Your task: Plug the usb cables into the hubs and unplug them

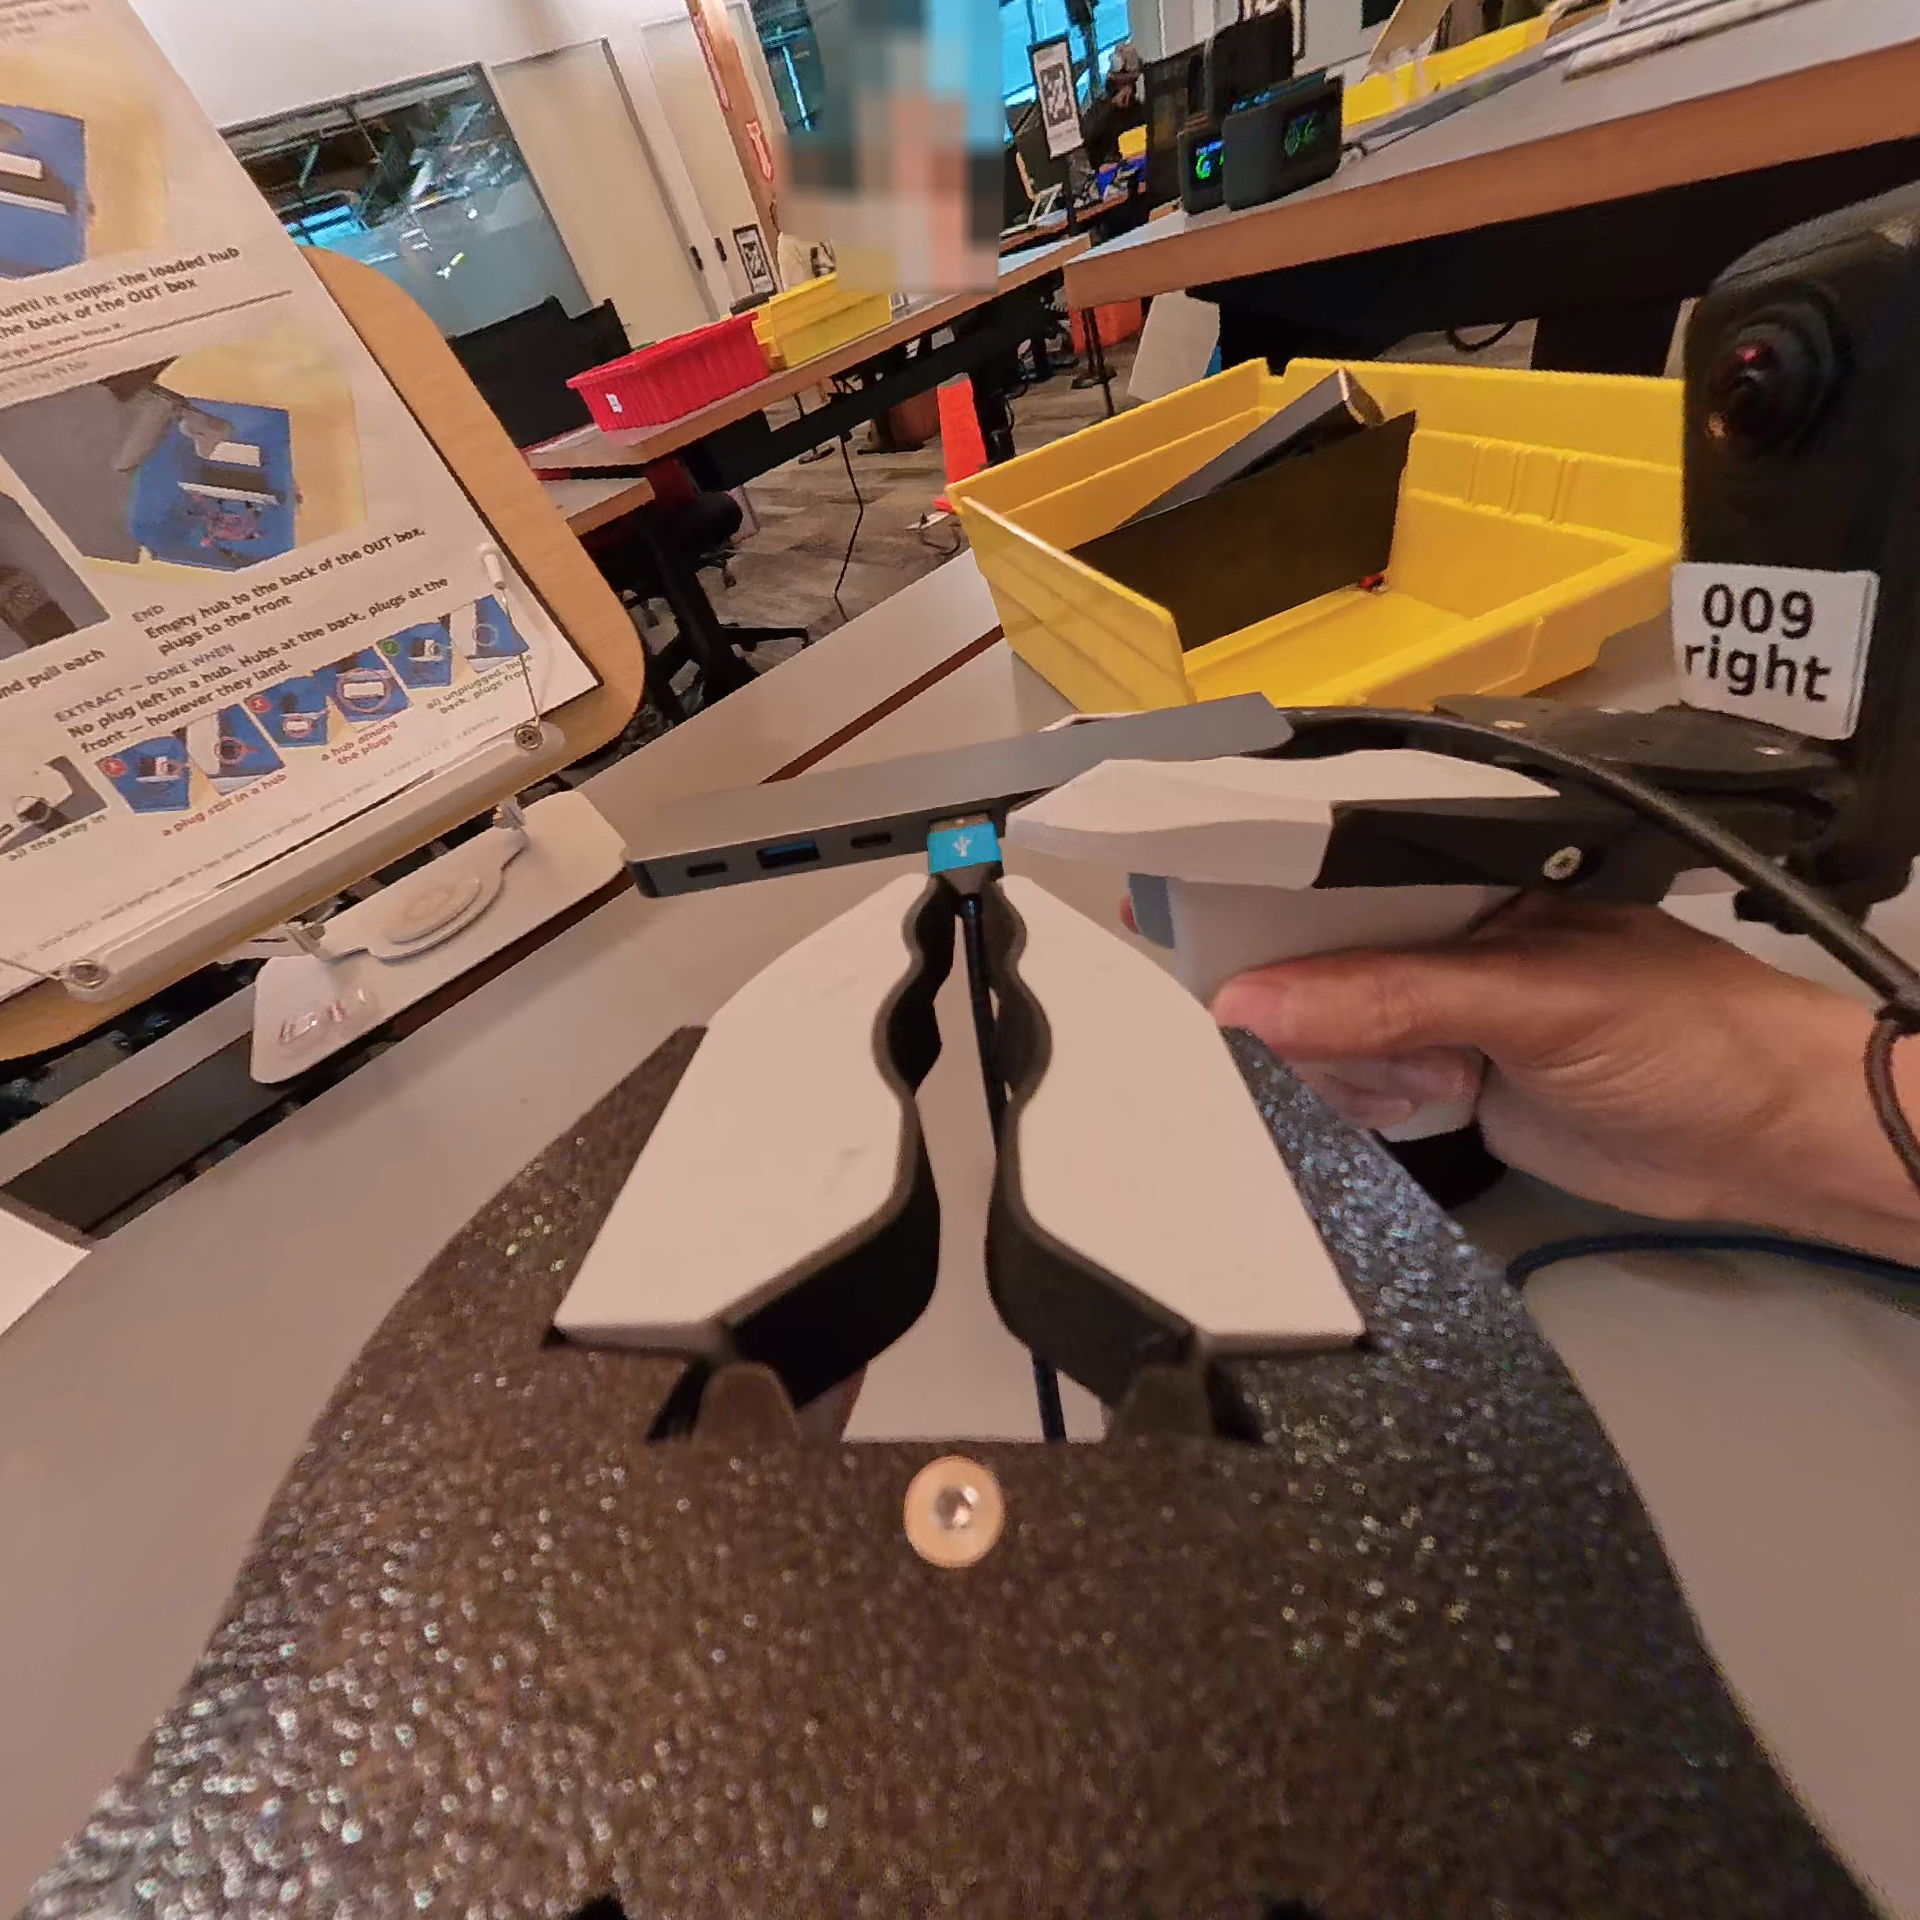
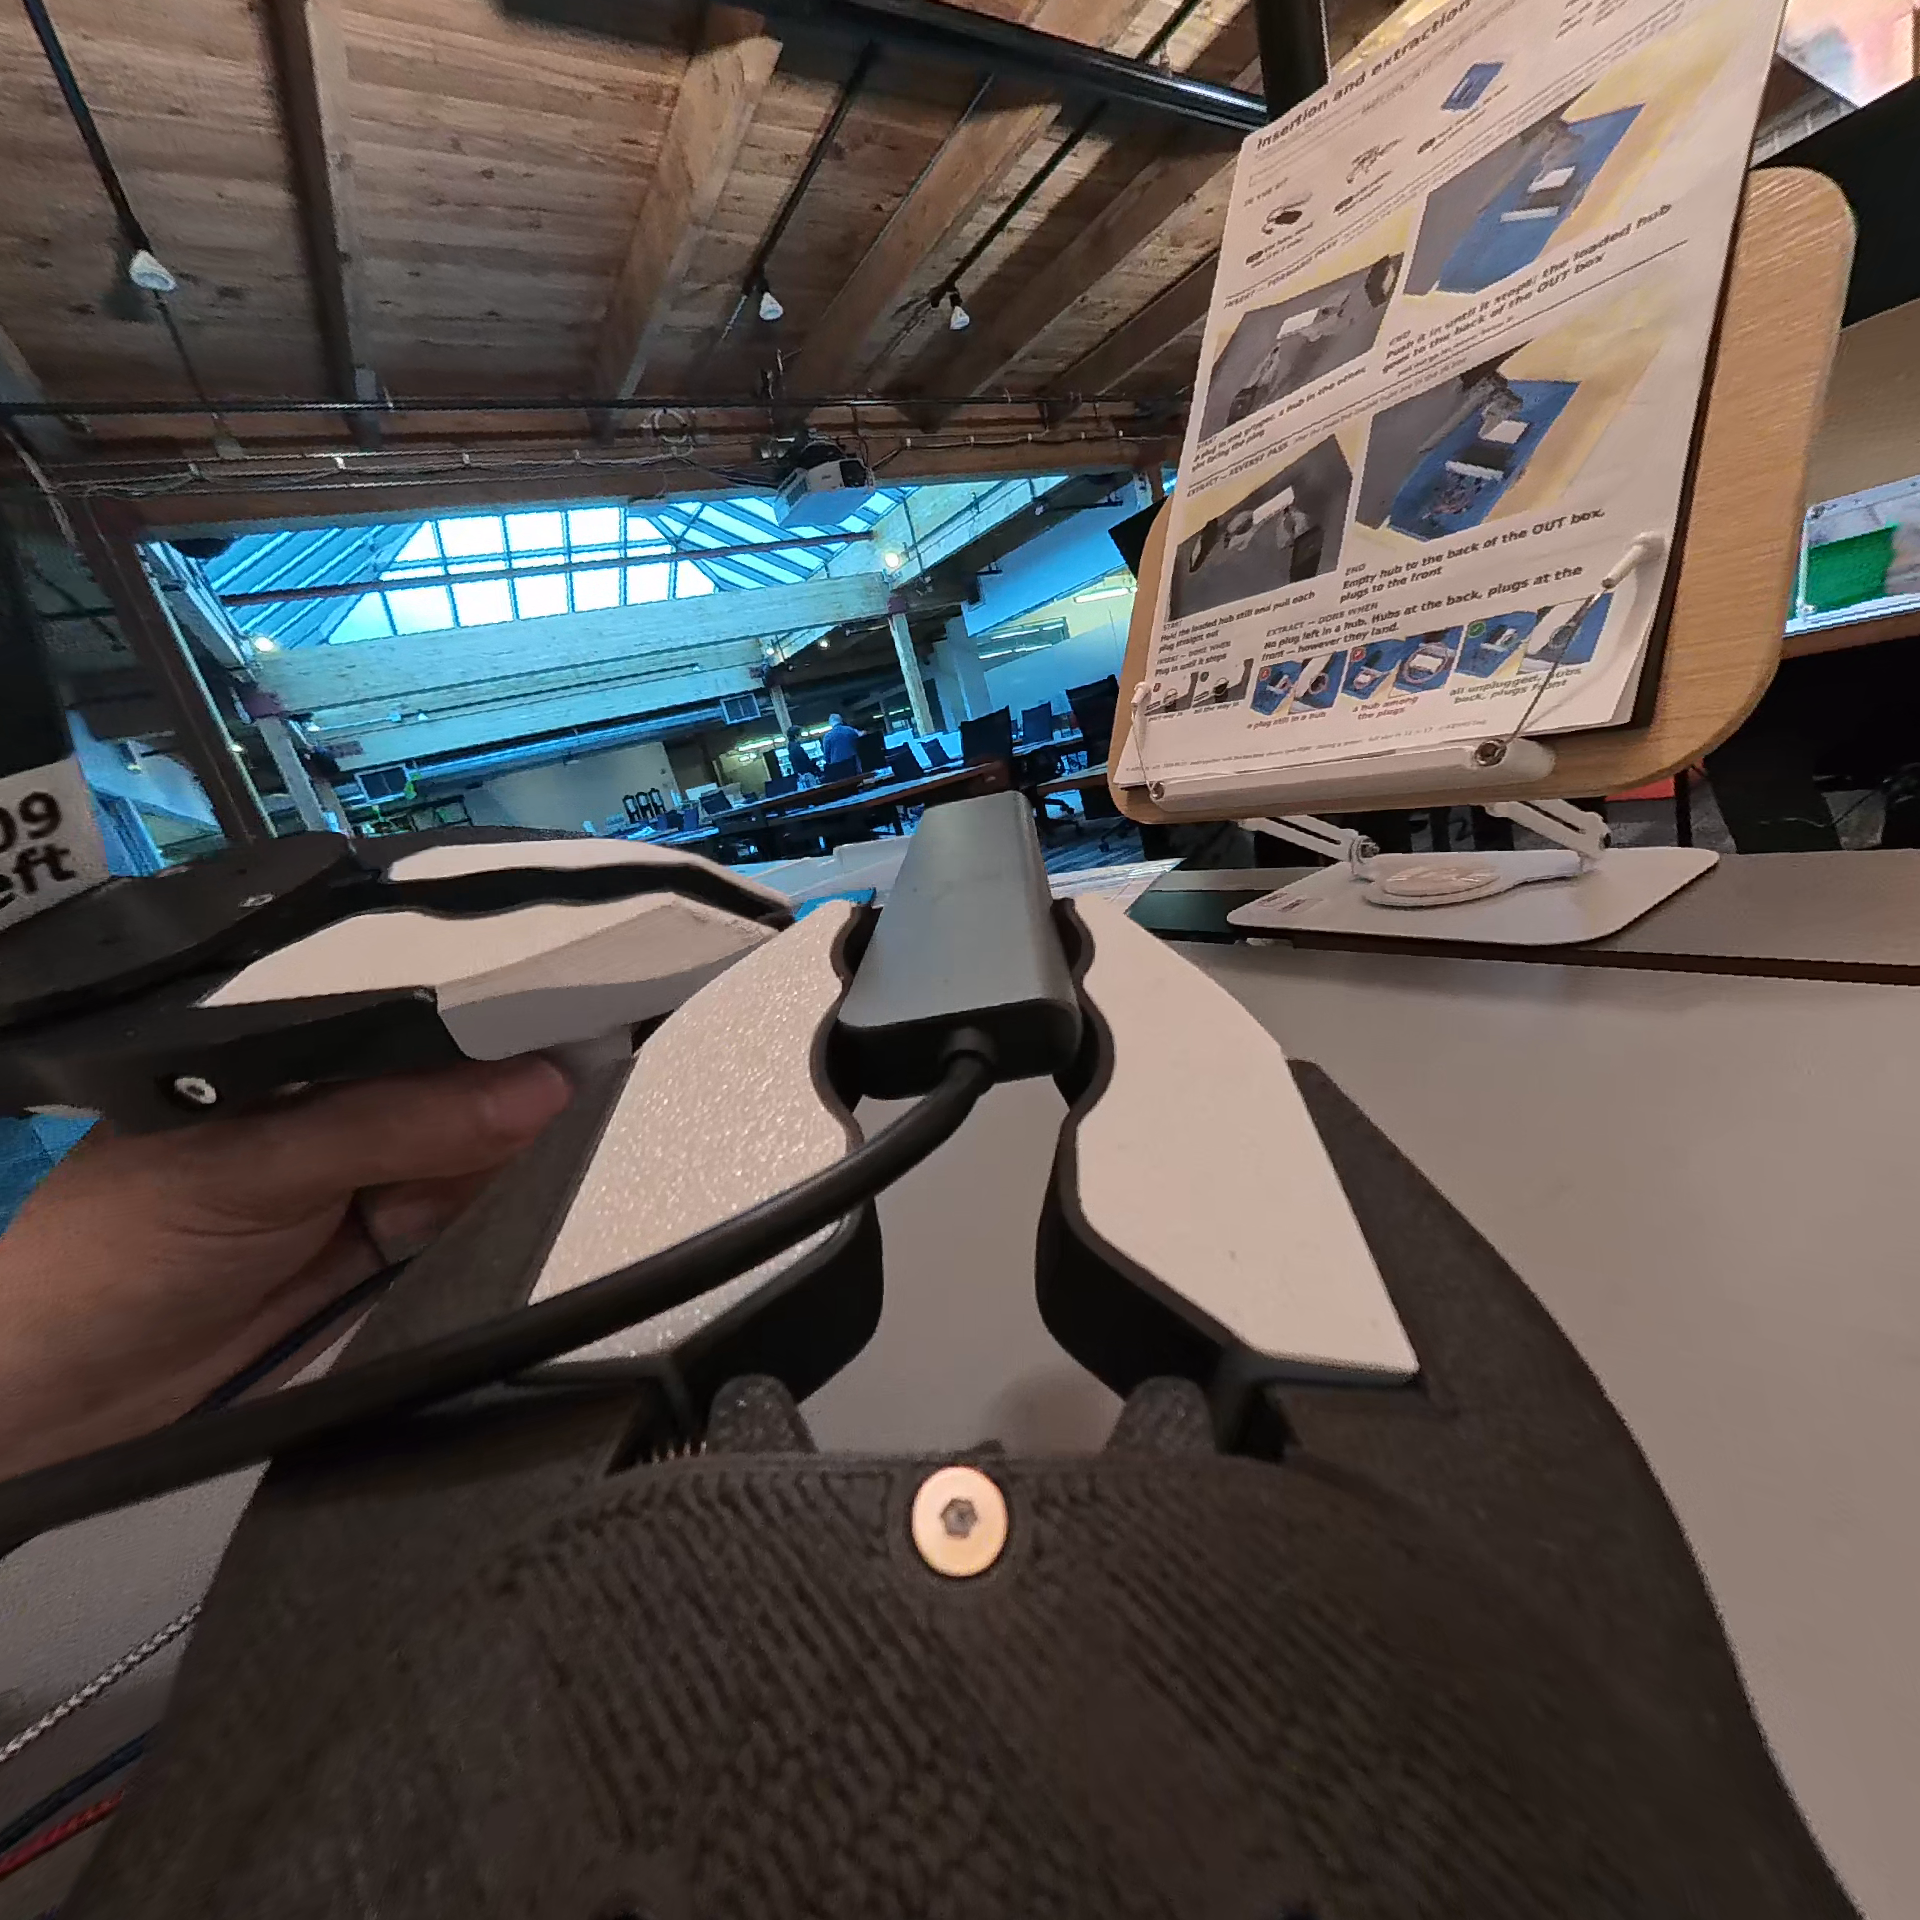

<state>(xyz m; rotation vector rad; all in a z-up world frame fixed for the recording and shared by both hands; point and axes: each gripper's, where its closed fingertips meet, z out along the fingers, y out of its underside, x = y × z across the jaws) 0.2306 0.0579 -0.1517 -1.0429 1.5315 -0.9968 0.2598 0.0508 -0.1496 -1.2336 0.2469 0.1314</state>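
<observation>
My left gripper [image 1: 961, 894] is shut on a USB plug [image 1: 963, 847] with a blue collar, whose dark cable runs back between the fingers. The plug's metal tip sits in a port on the side of a grey hub [image 1: 831, 816]. My right gripper [image 2: 961, 925] is shut on that hub [image 2: 961, 914] near its cable end and holds it above the table; the hub's black cable [image 2: 727, 1236] loops down to the left. The right gripper also shows in the left wrist view [image 1: 1164, 821], coming in from the right. The left gripper shows in the right wrist view [image 2: 582, 935].
A yellow bin [image 1: 1351, 582] with a black divider and another grey hub [image 1: 1278, 436] stands behind on the grey table [image 1: 312, 1299]. A stand with an instruction sheet [image 1: 208, 520] is at the left; it also shows in the right wrist view [image 2: 1455, 416]. A hand [image 1: 1558, 1070] holds the right gripper. Left and right tips are no more than a few centimetres apart.
</observation>
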